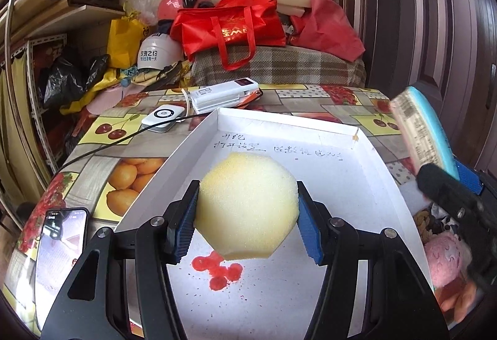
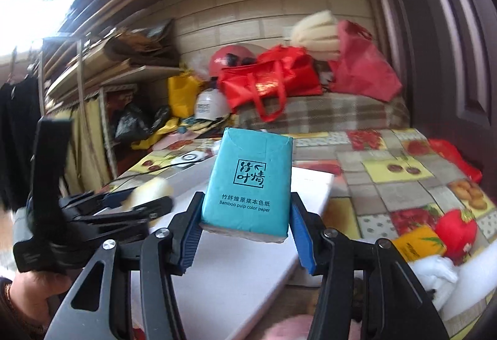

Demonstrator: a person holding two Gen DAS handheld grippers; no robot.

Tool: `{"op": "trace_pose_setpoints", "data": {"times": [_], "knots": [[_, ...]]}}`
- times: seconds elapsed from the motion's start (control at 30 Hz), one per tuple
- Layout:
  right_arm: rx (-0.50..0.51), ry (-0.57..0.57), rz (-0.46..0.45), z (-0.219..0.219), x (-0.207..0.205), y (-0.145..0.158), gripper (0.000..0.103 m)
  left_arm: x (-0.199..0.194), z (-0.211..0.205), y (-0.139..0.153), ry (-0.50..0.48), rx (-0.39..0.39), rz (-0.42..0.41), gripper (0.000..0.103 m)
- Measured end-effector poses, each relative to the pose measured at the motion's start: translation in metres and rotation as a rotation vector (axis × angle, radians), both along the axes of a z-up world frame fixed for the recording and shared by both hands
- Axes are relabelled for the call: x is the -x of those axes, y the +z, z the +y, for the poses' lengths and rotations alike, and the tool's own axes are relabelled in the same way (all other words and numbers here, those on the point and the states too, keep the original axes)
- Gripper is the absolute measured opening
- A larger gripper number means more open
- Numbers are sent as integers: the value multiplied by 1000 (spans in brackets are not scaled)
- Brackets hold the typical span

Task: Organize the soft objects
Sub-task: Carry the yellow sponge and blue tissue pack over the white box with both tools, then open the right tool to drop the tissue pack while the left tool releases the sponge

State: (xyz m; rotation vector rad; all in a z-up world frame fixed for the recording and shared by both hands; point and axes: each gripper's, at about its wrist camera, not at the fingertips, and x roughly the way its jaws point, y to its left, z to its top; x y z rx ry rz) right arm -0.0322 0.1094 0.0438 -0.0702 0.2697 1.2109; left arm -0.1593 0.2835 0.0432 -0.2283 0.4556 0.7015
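Observation:
My left gripper is shut on a yellow sponge and holds it above the white shallow box, over a red stain on its floor. My right gripper is shut on a teal tissue pack and holds it raised over the box's right side. The pack also shows at the right edge of the left wrist view. The left gripper with the sponge shows blurred at the left of the right wrist view.
A phone lies left of the box. A power bank and a small white device lie behind it. A pink plush, a red plush and a yellow pack lie right of the box. Bags and helmets are piled at the back.

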Motion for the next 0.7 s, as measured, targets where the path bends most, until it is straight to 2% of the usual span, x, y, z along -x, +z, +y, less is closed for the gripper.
{"op": "trace_pose_setpoints", "data": {"times": [0.17,0.47,0.63,0.7], "knots": [[27,28,-30,18,11,1,52,-4,-6,0,-8,-26,18,58],[83,9,15,31,1,-3,53,-8,-2,-2,-6,-5,44,58],[93,2,8,32,2,-3,53,-9,-1,-2,-5,-6,50,59],[95,-11,7,31,1,-3,58,-9,-2,-3,-1,-6,49,59]]}}
